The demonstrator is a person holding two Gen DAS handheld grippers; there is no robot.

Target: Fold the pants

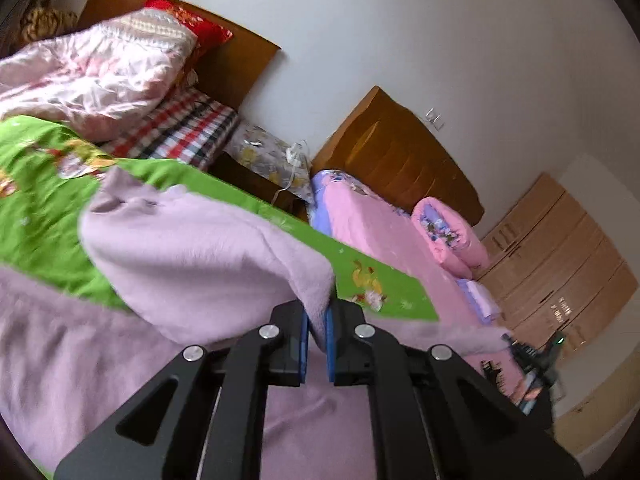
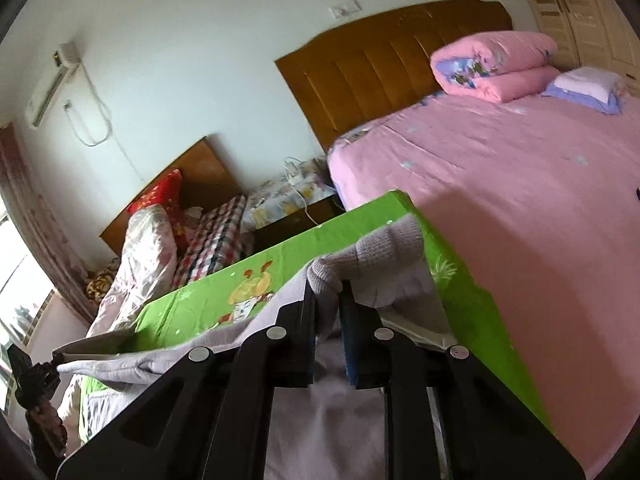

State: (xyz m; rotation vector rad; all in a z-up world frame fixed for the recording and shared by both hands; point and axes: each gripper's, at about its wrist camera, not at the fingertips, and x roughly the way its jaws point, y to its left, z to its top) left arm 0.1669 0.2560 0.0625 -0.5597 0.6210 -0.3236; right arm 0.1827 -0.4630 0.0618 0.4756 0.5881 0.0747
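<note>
The pants [image 1: 200,264] are soft lilac fleece, lying on a green cartoon-print cloth [image 1: 40,200]. My left gripper [image 1: 318,320] is shut on a fold of the pants and holds it lifted above the rest of the fabric. My right gripper [image 2: 328,300] is shut on the ribbed cuff end of the pants [image 2: 360,256], raised above the green cloth [image 2: 192,304]. The other gripper shows at the left edge of the right wrist view [image 2: 36,376] and at the right edge of the left wrist view [image 1: 536,364].
A pink bed [image 2: 500,184] with a rolled pink quilt [image 2: 496,64] and wooden headboard [image 2: 380,64] lies to the right. A second bed with a pink quilt [image 1: 92,72] and plaid sheet [image 1: 188,128] is behind. A nightstand [image 2: 292,196] stands between them. Wardrobes [image 1: 560,260] line the wall.
</note>
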